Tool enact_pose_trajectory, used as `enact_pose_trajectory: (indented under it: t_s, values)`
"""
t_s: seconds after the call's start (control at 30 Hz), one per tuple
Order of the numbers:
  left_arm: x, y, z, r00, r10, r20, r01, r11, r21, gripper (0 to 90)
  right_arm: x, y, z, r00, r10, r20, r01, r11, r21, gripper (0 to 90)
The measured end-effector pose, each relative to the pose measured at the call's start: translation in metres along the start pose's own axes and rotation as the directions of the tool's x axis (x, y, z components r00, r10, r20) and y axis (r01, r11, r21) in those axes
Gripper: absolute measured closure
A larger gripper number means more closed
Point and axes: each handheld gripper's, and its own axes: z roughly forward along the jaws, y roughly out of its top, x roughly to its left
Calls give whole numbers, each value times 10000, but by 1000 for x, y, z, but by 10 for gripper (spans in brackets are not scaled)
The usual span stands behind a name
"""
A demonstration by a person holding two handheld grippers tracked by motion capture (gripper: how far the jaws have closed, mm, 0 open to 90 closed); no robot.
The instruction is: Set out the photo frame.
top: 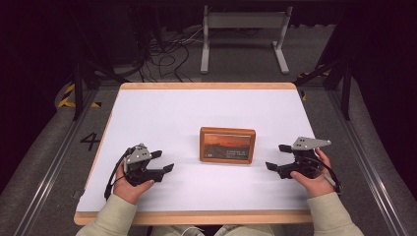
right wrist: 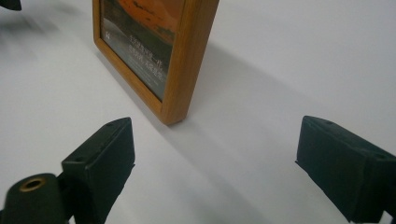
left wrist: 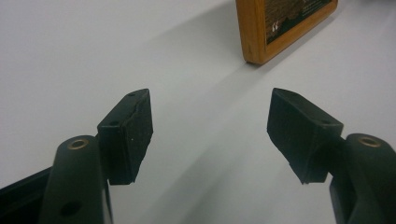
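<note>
A wooden picture frame (top: pixel 227 144) lies flat at the centre of the white table (top: pixel 162 110); the left gripper (top: pixel 163 161) and right gripper (top: pixel 276 156) flank it, jaws wide, holding nothing

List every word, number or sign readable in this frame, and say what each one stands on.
"4": dark numeral on the grey floor left of the table.
Pale lines of print on the wooden-framed sunset picture, also seen in the right gripper view: too small and blurred to read.
Nothing else legible.
</note>
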Motion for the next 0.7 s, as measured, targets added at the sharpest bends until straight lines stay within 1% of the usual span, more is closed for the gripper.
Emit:
enact_pose_trajectory:
  t_s: [0.07, 0.17, 0.37, 0.43, 0.53, 0.57, 0.63, 0.7]
  values:
    - [0, 0, 0, 10000, 8, 36, -8, 10000, 11, 318, 0, -5, 4, 10000, -49, -31, 49, 10000, 15, 123]
    - [0, 0, 0, 10000, 4, 45, -3, 10000, -12, 318, -1, -11, 9, 10000, -75, -64, 76, 9998, 203, 122]
    - [0, 0, 1, 10000, -18, 62, 18, 10000, 6, 318, -1, -19, 17, 9995, 254, 184, -268, 9963, 821, 121]
    - [0, 0, 1, 10000, -67, 69, 68, 10000, -18, 318, 0, -19, 19, 9992, 335, 225, -354, 9951, 920, 121]
    - [0, 0, 1, 9999, -40, 92, 40, 10000, 41, 317, 0, -19, 19, 9990, 342, 275, -367, 9948, 946, 132]
    - [1, 0, 1, 10000, -15, 95, 14, 10000, 55, 317, 0, -19, 20, 9993, 334, 176, -349, 9946, 974, 142]
    - [0, -1, 2, 9998, -81, 155, 80, 9999, 75, 317, -1, -19, 20, 9992, 345, 221, -365, 9949, 945, 140]
    - [1, 0, 2, 9998, -61, 165, 59, 9999, 123, 316, -1, -19, 19, 9991, 348, 237, -368, 9949, 936, 140]
